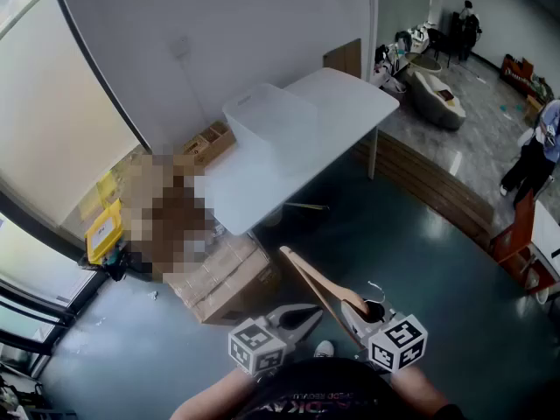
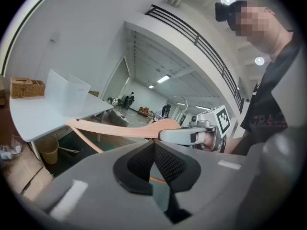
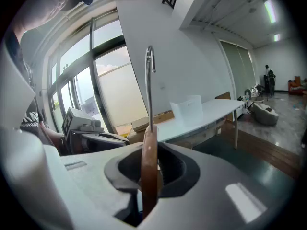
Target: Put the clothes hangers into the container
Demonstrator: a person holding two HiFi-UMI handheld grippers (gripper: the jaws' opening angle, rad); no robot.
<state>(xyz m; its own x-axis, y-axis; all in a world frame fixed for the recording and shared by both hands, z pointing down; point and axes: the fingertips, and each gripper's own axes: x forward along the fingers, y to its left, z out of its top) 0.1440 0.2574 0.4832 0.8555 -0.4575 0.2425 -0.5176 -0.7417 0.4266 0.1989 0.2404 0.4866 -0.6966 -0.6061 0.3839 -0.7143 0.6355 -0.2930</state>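
Note:
A wooden clothes hanger (image 1: 317, 289) with a metal hook (image 3: 149, 80) is clamped at its neck in my right gripper (image 1: 357, 315), low in the head view. Its long arm reaches up-left toward the white table (image 1: 350, 94). In the right gripper view the hanger (image 3: 148, 162) stands edge-on between the pads. My left gripper (image 1: 306, 315) hangs just left of it, pads together (image 2: 154, 159); a thin strip of wood shows behind them. The translucent container (image 1: 271, 116) sits on the table, well ahead of both grippers.
Cardboard boxes (image 1: 223, 278) lie on the floor by the table's near end, with a yellow box (image 1: 103, 230) by the window. A wicker basket (image 1: 210, 140) sits at the table's wall side. A waste bin (image 2: 48, 152) stands underneath. A raised wooden step (image 1: 437, 186) runs along the right.

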